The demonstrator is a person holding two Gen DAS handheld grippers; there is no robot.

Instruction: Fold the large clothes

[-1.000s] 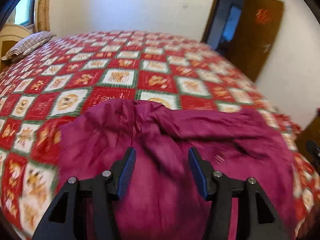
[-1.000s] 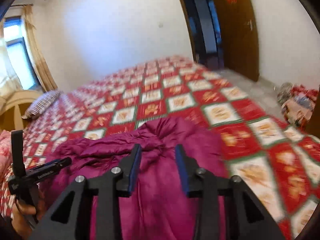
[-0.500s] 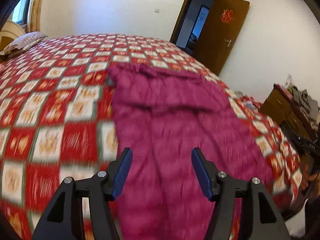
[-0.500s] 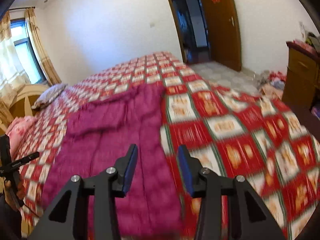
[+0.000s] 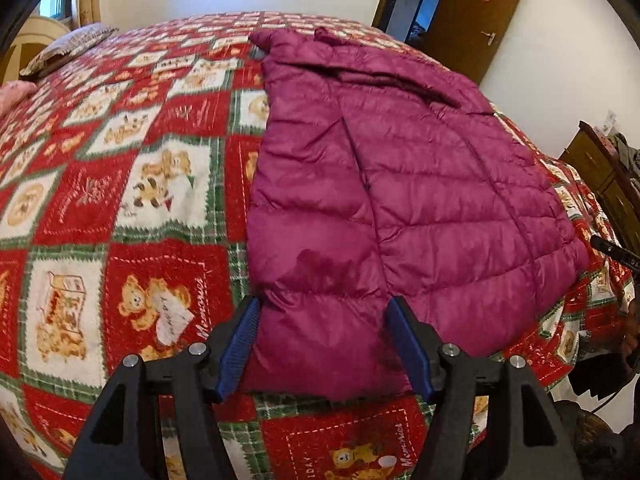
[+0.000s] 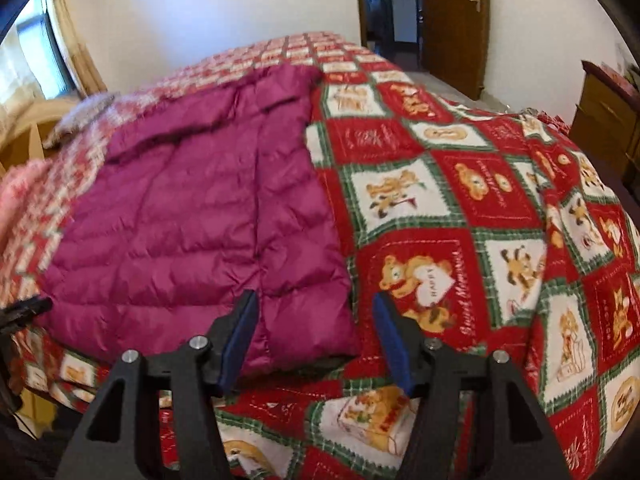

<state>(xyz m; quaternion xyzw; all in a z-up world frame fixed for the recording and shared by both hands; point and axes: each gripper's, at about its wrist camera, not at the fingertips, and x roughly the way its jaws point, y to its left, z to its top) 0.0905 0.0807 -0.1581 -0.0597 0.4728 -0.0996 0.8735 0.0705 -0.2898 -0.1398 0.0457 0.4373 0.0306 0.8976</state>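
Note:
A magenta quilted jacket [image 5: 400, 184] lies spread flat on the bed, hem nearest me, collar at the far end; it also shows in the right wrist view [image 6: 200, 216]. My left gripper [image 5: 324, 344] is open and empty, hovering over the jacket's near left hem corner. My right gripper [image 6: 314, 336] is open and empty, over the near right hem corner, which lies between its blue pads [image 6: 240, 336]. Neither holds any cloth.
The bed has a red, white and green teddy-bear quilt [image 5: 120, 208]. A pillow [image 5: 64, 46] lies at the far left. A brown door [image 5: 476, 12] stands open beyond. A wooden dresser [image 6: 604, 116] stands at the right. The bed's near edge is just below the grippers.
The jacket went from a bunched heap close under the grippers to lying spread flat. Both grippers pulled back toward the bed's near edge, and the right one opened wider.

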